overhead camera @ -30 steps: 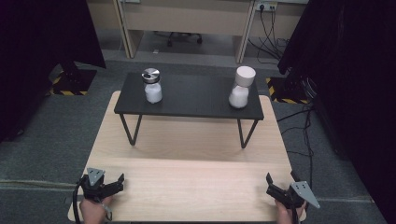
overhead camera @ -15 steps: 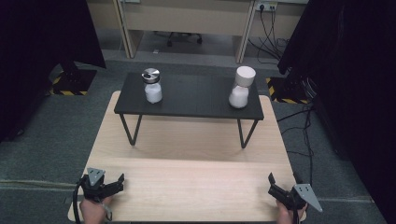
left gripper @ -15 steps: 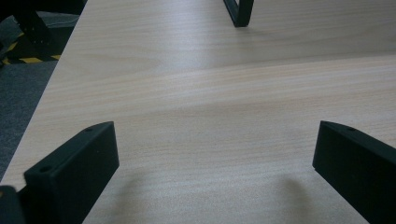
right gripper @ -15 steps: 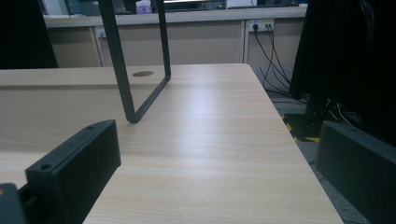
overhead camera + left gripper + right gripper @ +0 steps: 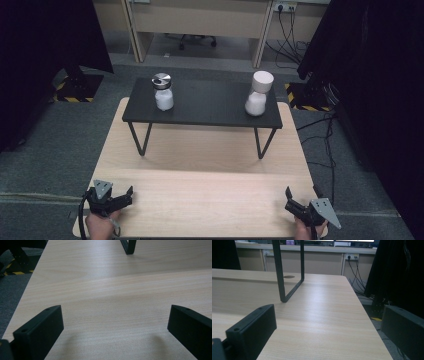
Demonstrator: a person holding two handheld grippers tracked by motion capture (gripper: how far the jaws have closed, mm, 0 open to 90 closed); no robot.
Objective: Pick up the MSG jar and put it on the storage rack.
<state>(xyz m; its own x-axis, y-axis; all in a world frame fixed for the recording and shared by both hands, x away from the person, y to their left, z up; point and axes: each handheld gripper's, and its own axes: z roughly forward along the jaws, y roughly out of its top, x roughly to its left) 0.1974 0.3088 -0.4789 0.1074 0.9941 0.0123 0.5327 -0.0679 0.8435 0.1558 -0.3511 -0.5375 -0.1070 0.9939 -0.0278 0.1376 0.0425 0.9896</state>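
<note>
A black raised shelf stands on the far half of the wooden table. At its left end is a white-filled jar with a metal lid, and at its right end a white jar with a white lid. My left gripper rests at the table's near left corner, open, with bare wood between its jaws. At the near right corner sits my right gripper, open and holding nothing. Both are far from the jars.
A black shelf leg stands ahead and left of the right gripper, and another leg is far ahead of the left one. Grey carpet surrounds the table. Cables trail on the floor at the right, and black curtains hang on both sides.
The right gripper has slid slightly toward the table's near right corner. The left gripper and both jars have not moved.
</note>
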